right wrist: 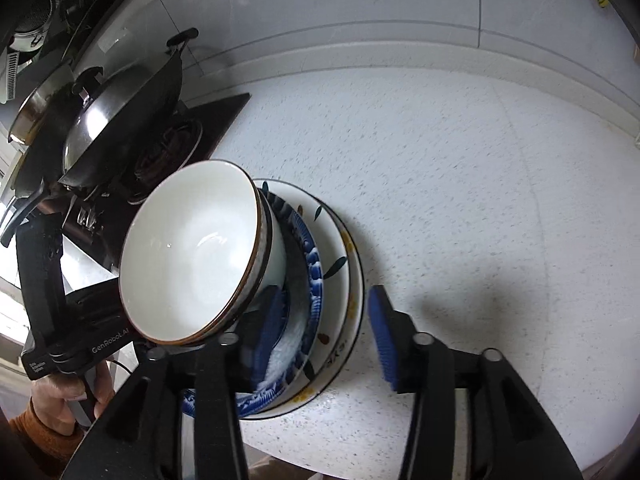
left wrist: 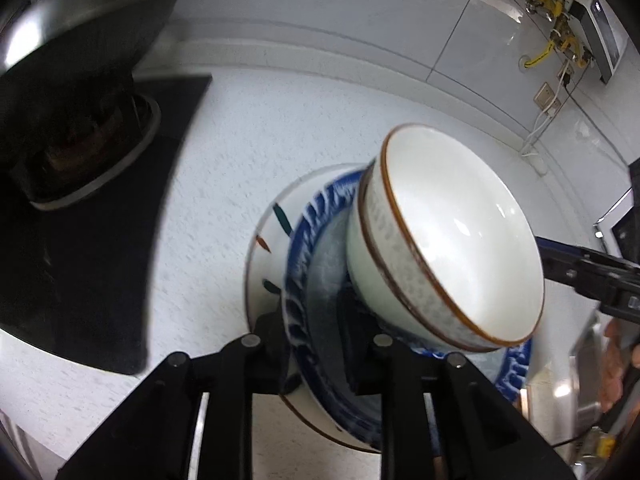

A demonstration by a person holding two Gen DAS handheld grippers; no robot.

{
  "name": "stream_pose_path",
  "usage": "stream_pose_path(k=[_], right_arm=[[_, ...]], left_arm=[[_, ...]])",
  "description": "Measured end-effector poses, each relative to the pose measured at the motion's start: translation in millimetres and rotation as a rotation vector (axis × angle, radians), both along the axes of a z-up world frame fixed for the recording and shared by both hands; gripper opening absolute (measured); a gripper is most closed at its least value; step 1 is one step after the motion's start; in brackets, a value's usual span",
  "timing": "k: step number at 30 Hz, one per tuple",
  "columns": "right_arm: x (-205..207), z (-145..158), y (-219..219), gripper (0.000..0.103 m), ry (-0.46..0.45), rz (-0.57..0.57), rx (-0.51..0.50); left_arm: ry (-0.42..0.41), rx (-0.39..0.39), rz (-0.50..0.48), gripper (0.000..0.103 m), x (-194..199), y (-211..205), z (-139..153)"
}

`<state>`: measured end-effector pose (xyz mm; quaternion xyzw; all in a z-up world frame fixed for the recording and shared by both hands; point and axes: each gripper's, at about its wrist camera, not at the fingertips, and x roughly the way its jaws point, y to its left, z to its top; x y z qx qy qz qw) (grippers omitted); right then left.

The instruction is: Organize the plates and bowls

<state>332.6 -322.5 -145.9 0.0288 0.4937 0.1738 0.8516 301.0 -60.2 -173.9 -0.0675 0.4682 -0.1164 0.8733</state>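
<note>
Two nested white bowls [left wrist: 452, 232] [right wrist: 192, 248] with brown rims sit on a blue-patterned plate [left wrist: 304, 240] [right wrist: 314, 264]. That plate lies on a white plate with leaf marks [left wrist: 268, 240] [right wrist: 340, 240], all on the speckled white counter. My left gripper [left wrist: 316, 340] straddles the near rims of the plates, one finger outside and one inside the blue plate, with the pads slightly apart. My right gripper [right wrist: 326, 332] stands open across the opposite rims: one blue pad [right wrist: 272, 328] is in the blue plate, the other clear of the rim.
A wok under a steel lid [left wrist: 80, 80] [right wrist: 120, 120] sits on the black cooktop [left wrist: 80, 260] beside the stack. The tiled wall carries a socket and yellow pipes [left wrist: 556, 40]. Bare counter [right wrist: 480, 200] stretches away from the stack. A hand [right wrist: 60, 396] holds the left gripper.
</note>
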Motion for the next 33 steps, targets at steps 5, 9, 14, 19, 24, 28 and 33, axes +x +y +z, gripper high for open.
stream_pose_path(k=[5, 9, 14, 19, 24, 28, 33], right_arm=[[-20, 12, -7, 0.065, -0.07, 0.001, 0.008], [-42, 17, -4, 0.081, -0.122, 0.028, -0.02], [-81, 23, -3, 0.1, -0.205, 0.063, -0.03], [-122, 23, -2, 0.102, -0.253, 0.103, -0.027], [-171, 25, -7, 0.102, -0.309, 0.105, -0.022], [-200, 27, -8, 0.102, -0.344, 0.099, -0.029], [-226, 28, -5, 0.102, -0.354, 0.102, -0.023]], left_arm=[[-0.097, 0.042, 0.069, 0.052, -11, 10, 22], [-0.209, 0.111, 0.098, 0.055, -43, 14, 45], [-0.314, 0.16, 0.147, 0.055, -98, 11, 67], [-0.335, 0.156, 0.178, 0.055, -157, 10, 74], [-0.34, 0.172, 0.206, 0.055, -223, 17, 77], [-0.33, 0.18, 0.253, 0.055, -265, 31, 84], [-0.321, 0.144, 0.267, 0.055, -295, 54, 97]])
